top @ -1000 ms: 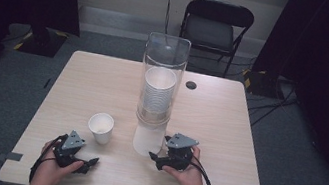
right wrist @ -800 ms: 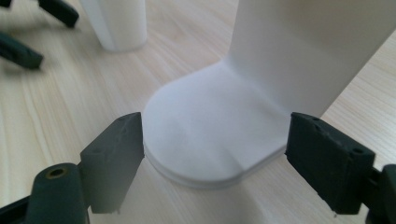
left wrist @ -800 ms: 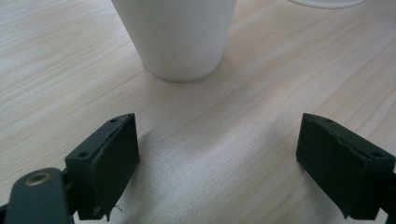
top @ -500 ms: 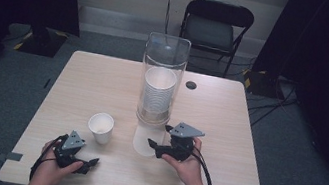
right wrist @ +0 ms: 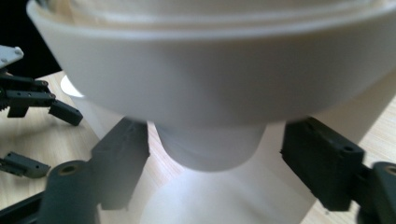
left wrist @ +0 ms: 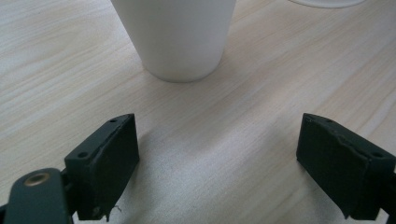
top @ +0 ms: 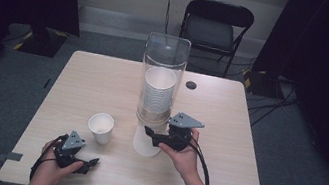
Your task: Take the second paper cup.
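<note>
Cups at both sets of jaws

Left gripper [top: 84, 164] rests on desk [top: 246, 136], jaws spread wide, paper cup [left wrist: 180, 37] just ahead, untouched. Right gripper [top: 151, 135] jaws apart w/ white cone base [right wrist: 210, 144] between them, prob. not gripped; dispenser tube [top: 161, 79] directly above.

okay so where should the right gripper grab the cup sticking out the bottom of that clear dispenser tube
Grip the bottom cup on its exposed side wall, just below the dispenser's white collar, coming in level from the person's side. It hangs upright, narrow end down, and the right gripper already has its jaws open to either side of it. Then a straight downward pull should probably free it.
</note>
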Demonstrator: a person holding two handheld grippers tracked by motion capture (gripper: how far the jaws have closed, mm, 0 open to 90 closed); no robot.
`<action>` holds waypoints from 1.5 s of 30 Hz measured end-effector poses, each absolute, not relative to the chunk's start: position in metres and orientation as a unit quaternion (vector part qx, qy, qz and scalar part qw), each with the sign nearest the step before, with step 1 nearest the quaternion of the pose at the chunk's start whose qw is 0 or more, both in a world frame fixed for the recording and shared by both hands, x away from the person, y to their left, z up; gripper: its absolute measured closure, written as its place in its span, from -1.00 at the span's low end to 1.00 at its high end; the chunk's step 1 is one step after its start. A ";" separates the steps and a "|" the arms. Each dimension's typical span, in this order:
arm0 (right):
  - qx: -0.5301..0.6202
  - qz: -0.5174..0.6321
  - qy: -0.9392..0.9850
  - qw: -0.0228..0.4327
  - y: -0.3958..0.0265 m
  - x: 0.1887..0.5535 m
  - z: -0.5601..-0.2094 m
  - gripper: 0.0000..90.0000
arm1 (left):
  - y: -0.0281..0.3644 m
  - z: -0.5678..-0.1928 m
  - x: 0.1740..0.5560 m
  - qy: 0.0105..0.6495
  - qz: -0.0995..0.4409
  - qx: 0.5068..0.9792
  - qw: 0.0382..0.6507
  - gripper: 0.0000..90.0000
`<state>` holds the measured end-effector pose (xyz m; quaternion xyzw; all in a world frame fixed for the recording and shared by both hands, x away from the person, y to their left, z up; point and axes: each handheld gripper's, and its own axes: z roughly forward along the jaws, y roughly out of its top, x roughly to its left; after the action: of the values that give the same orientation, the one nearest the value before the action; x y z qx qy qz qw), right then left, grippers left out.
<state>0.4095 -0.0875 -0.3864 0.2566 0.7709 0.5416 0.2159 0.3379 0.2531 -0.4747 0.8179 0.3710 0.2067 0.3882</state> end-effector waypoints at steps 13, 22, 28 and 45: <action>0.251 0.563 0.759 0.210 -0.081 0.414 -0.388 -0.34 | 0.253 -0.475 0.338 0.371 0.207 0.818 0.388 -0.72; 0.256 0.538 0.772 0.222 -0.077 0.412 -0.394 -0.20 | 0.252 -0.475 0.338 0.373 0.205 0.817 0.389 -0.74; 0.256 0.536 0.775 0.215 -0.084 0.410 -0.410 -0.23 | 0.251 -0.475 0.339 0.372 0.206 0.817 0.390 -0.75; 0.243 0.562 0.760 0.218 -0.081 0.414 -0.387 -0.37 | 0.250 -0.475 0.340 0.374 0.203 0.817 0.389 -0.77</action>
<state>0.4139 -0.0805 -0.3871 0.2425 0.7601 0.5620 0.2179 0.3401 0.2499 -0.4750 0.8169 0.3739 0.2034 0.3891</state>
